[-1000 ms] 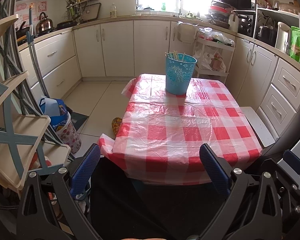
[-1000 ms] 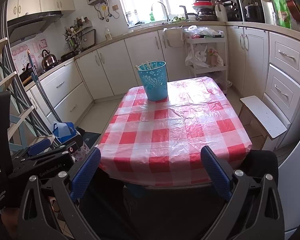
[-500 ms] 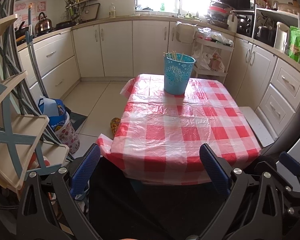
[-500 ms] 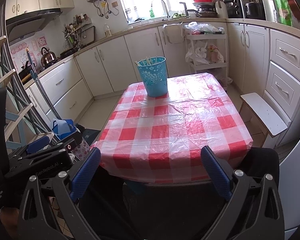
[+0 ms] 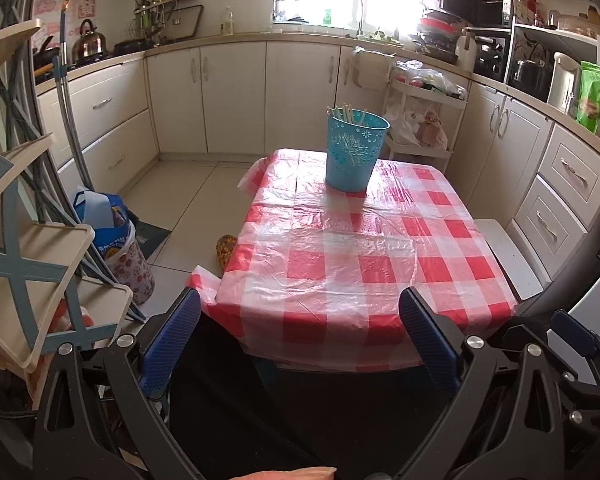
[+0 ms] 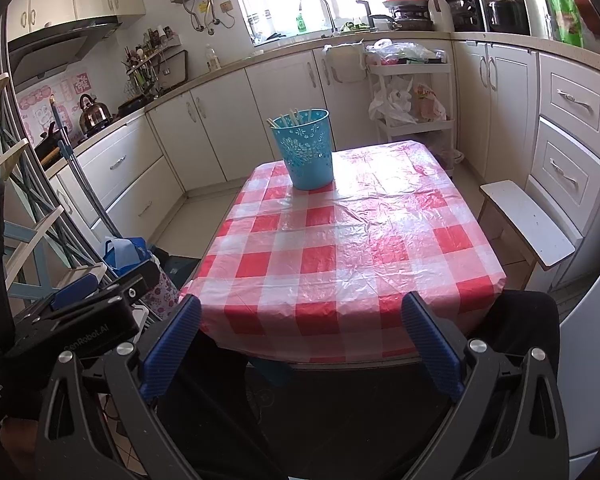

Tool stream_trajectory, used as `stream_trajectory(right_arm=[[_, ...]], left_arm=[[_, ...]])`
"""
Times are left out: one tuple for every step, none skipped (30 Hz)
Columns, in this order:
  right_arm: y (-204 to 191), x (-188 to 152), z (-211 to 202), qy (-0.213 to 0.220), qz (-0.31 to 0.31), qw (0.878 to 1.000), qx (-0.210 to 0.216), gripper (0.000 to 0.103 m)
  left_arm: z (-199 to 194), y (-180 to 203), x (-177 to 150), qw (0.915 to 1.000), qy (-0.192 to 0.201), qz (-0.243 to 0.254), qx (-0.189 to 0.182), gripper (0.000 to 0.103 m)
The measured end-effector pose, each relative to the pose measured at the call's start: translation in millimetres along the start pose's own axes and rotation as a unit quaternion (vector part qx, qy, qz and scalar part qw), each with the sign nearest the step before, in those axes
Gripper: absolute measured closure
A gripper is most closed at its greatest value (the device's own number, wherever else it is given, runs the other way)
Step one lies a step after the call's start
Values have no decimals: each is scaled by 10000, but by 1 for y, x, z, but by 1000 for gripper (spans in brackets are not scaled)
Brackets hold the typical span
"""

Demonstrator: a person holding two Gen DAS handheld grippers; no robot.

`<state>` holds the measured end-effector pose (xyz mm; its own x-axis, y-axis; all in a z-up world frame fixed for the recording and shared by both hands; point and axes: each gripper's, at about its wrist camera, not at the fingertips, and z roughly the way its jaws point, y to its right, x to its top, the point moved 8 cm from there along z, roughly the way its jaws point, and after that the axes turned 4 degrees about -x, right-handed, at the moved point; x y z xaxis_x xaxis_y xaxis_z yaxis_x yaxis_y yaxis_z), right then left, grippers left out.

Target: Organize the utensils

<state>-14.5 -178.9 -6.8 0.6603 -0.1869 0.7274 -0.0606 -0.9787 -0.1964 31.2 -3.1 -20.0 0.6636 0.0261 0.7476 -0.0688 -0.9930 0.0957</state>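
Note:
A turquoise perforated bucket (image 5: 355, 151) stands at the far end of the table with the red-and-white checked cloth (image 5: 352, 252). Several pale chopsticks (image 5: 346, 113) stick up inside it. It also shows in the right wrist view (image 6: 307, 149) with the chopsticks (image 6: 292, 118). My left gripper (image 5: 300, 324) is open and empty, held off the near edge of the table. My right gripper (image 6: 300, 330) is open and empty, also short of the near edge. The left gripper's body (image 6: 88, 312) shows at the left of the right wrist view.
A white stool (image 6: 528, 224) stands right of the table. A beige shelf rack (image 5: 24, 248) and a blue bag (image 5: 108, 224) stand at the left. White cabinets (image 5: 236, 92) and a trolley (image 5: 424, 120) line the back.
Both grippers have drawn back a little from the table and both views have shifted slightly. Both stay open and empty. The bucket has not moved.

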Motion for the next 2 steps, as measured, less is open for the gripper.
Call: stream_trajectory(right_arm=[[0, 0, 0, -9, 5, 10000, -2, 7], [0, -1, 0, -12, 7, 10000, -3, 7]], left_arm=[[-1, 1, 0, 10000, 16, 0, -12, 8], [-1, 1, 0, 10000, 18, -5, -38, 8]])
